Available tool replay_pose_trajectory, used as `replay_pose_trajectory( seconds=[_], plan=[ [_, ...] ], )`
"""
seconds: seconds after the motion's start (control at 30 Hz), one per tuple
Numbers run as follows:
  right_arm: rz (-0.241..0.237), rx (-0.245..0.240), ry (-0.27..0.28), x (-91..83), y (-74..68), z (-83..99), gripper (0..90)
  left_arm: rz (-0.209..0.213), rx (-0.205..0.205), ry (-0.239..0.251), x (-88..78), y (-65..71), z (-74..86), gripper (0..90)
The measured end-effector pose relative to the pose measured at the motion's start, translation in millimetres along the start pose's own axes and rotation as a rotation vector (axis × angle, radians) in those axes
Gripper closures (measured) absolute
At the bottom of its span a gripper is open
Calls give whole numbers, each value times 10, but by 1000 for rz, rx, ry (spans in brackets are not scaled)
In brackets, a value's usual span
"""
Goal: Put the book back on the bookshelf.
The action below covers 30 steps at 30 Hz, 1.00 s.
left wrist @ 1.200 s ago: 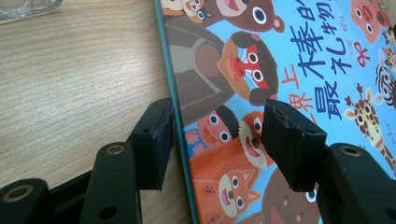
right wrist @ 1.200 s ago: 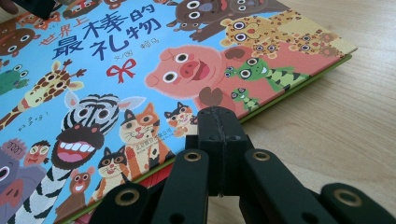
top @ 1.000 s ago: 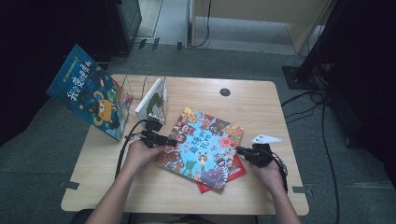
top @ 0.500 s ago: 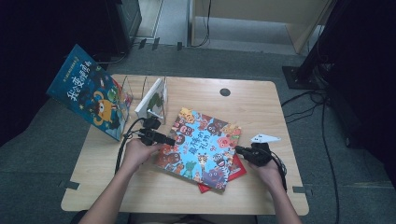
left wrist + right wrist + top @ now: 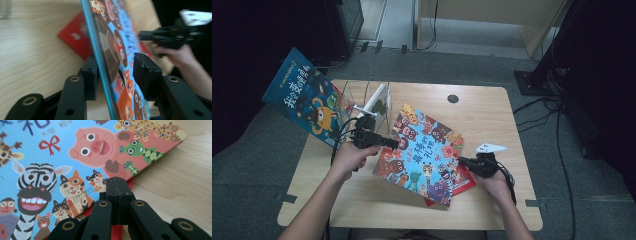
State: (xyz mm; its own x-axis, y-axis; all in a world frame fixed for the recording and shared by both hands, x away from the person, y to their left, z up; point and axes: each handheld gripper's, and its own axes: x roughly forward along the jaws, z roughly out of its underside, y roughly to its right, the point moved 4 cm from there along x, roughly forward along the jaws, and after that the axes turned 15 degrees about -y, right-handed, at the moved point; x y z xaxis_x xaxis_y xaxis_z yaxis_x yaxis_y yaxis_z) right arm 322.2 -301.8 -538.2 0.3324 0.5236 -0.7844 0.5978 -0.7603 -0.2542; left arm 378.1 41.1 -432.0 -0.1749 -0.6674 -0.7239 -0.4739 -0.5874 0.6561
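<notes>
A colourful animal picture book (image 5: 422, 150) lies tilted on the table, its left edge raised, over a red book (image 5: 464, 180). My left gripper (image 5: 394, 144) has that raised edge between its jaws. In the left gripper view the jaws (image 5: 115, 72) have just been closing: one pad sits under the book (image 5: 112, 45), and the other still stands off the cover. My right gripper (image 5: 462, 161) is shut at the book's lower right edge. Its closed tips (image 5: 116, 187) rest against the cover (image 5: 62, 157) with nothing between them.
A blue picture book (image 5: 307, 97) leans out over the table's left edge from a clear rack (image 5: 362, 92), which also holds a white book (image 5: 379, 100). The wooden table (image 5: 492, 110) has a cable hole (image 5: 453, 98) at the back.
My left gripper has risen and its jaws have narrowed around the book's left edge, which has come up with it. The right gripper has stayed in place.
</notes>
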Motion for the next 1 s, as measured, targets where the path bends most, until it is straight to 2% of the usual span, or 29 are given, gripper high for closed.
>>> replay_pose_trajectory(
  seconds=[0.13,0.23,0.3,0.4,0.5,0.53,0.6,0.67,0.87,0.93,1.0],
  plan=[
    [-2,-36,-4,61,-95,-44,900,-41,27,-47,-55,130,-64,629],
    [-12,-54,1,94,-134,-76,900,-81,57,-119,7,251,-125,656],
    [-18,-82,11,113,-184,-109,900,-102,71,-141,34,312,-173,656],
    [5,-117,18,126,-235,-133,890,-82,69,-148,-16,342,-241,693],
    [-27,-141,38,137,-281,-153,791,-76,72,-184,-84,381,-309,724],
    [-35,-152,39,148,-302,-163,790,-78,71,-197,-114,403,-335,733],
    [-2,-197,16,170,-346,-165,766,-84,65,-212,-182,445,-387,756],
    [23,-251,-26,183,-374,-178,729,-112,72,-232,-242,489,-430,768],
    [45,-247,-30,146,-329,-186,703,-183,50,-274,-429,598,-509,811],
    [46,-239,-34,146,-314,-180,691,-207,66,-289,-486,630,-503,820],
    [44,-235,-40,159,-300,-174,638,-239,73,-303,-533,669,-475,819]
  ],
)
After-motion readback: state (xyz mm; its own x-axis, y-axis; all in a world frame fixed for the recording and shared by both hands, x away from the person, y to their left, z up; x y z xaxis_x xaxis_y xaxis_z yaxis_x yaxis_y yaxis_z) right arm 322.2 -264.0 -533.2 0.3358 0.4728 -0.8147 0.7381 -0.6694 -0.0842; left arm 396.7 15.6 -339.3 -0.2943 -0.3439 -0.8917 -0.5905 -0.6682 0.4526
